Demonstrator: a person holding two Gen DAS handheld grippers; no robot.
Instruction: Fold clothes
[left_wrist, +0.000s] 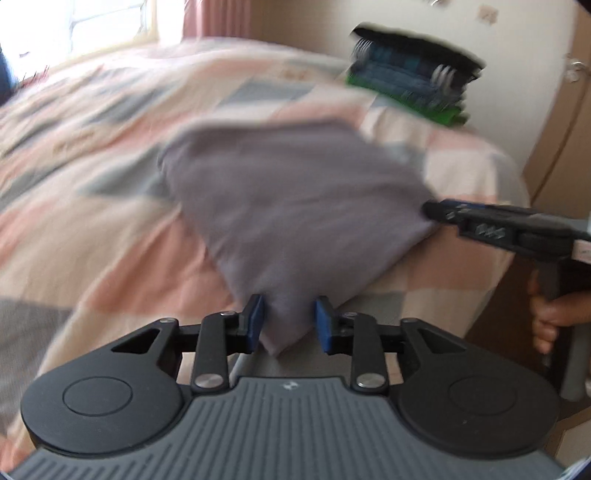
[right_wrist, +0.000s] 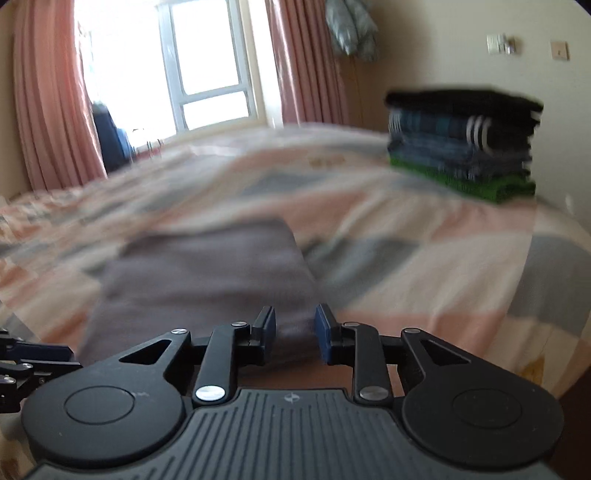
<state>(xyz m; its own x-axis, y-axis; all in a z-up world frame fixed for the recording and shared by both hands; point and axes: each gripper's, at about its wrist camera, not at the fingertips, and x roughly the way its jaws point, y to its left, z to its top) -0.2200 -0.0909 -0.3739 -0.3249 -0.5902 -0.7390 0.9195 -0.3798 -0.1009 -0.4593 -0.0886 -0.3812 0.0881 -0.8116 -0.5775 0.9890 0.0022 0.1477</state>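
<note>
Grey folded garment (left_wrist: 295, 206) lies on bed (left_wrist: 92, 155), its near corners w/in both jaws. L gripper (left_wrist: 289, 323) & R gripper (right_wrist: 294, 332) part-open, pads not pinching. Stack (right_wrist: 461, 144) sits far right, nearer R.

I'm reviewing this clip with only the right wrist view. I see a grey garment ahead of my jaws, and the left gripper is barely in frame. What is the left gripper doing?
Observer: The left gripper has a corner of the grey garment between its pads. Blur hides whether they pinch it.
Operator: Where does the right gripper sit on the cloth?
Observer: The tip of the right gripper meets the garment's right-hand corner, near the edge of the bed.
Operator: What holds it?
Observer: A hand grips its handle below.
</note>
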